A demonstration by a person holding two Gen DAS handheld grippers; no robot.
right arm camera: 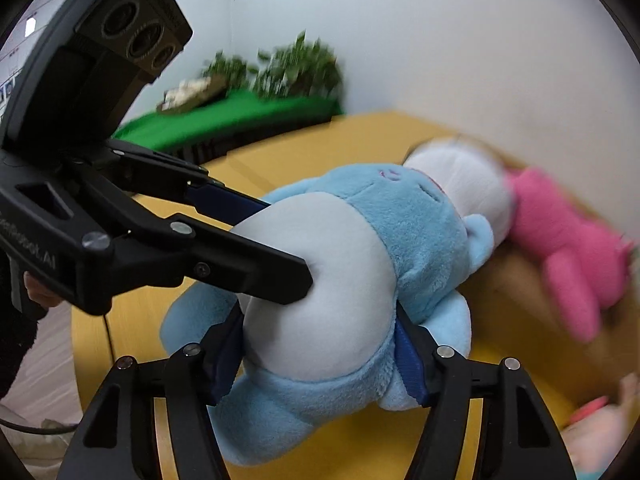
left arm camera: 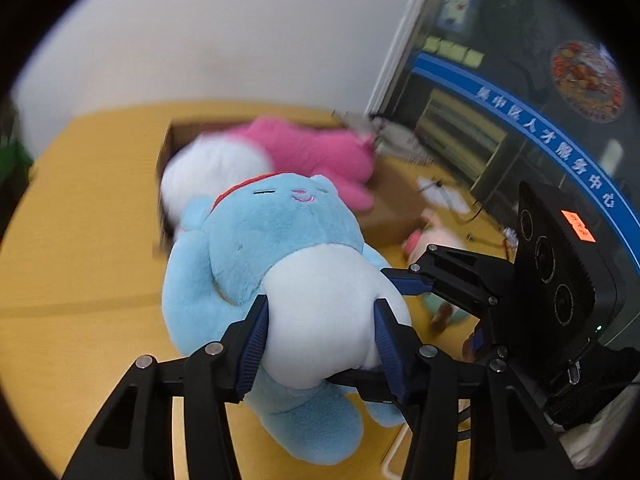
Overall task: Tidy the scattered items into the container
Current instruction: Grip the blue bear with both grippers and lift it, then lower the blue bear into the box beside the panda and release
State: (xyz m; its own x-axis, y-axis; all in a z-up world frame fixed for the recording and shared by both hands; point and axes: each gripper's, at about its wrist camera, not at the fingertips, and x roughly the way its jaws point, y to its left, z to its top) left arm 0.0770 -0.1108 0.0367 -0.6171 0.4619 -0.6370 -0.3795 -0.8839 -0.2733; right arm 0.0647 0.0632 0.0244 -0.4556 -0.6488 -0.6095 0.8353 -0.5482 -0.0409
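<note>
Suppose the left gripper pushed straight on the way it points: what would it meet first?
The left gripper already pinches the blue plush toy at its white belly, so that comes first. Beyond it, probably the pink and white plush in the cardboard box; depth is unclear.

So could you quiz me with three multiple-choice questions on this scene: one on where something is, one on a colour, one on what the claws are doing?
1. Where is the pink plush?
A. In the cardboard box
B. On the green shelf
C. Between the claws

2. What colour is the surface under the toys?
A. Yellow
B. Grey
C. Red

3. What is the state of the blue plush?
A. Lying untouched
B. Gripped by both claws
C. Gripped by one claw only

Answers:
1. A: the pink plush lies in the box, spilling over its rim.
2. A: the surface is yellow in both views.
3. B: the left claw and the right claw both press into the blue plush.
</note>
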